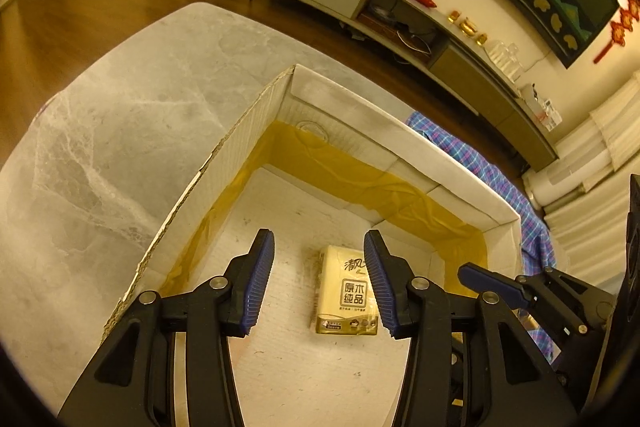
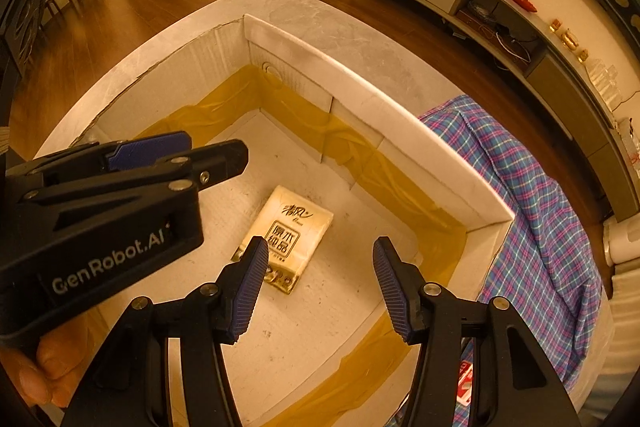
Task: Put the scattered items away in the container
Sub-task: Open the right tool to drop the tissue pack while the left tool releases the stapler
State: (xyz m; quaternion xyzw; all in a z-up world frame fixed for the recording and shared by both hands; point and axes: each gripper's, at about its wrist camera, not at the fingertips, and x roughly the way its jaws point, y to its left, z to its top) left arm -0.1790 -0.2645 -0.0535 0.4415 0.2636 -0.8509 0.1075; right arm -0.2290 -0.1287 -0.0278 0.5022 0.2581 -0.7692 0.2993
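A white cardboard box (image 1: 404, 155) with yellow tape along its inner seams stands on a grey marble table (image 1: 120, 131); it also shows in the right wrist view (image 2: 384, 107). A yellow tissue pack (image 1: 346, 291) lies flat on the box floor, also seen in the right wrist view (image 2: 290, 231). My left gripper (image 1: 318, 279) is open and empty above the box floor, jaws either side of the pack. My right gripper (image 2: 320, 287) is open and empty over the box, just right of the left gripper (image 2: 160, 155). It shows at the right edge of the left wrist view (image 1: 496, 285).
A blue and pink plaid cloth (image 2: 532, 211) lies on the table against the box's right wall, also in the left wrist view (image 1: 500, 183). A red and white item (image 2: 466, 383) peeks out at the box's near right corner. A TV cabinet (image 1: 400, 19) stands beyond the table.
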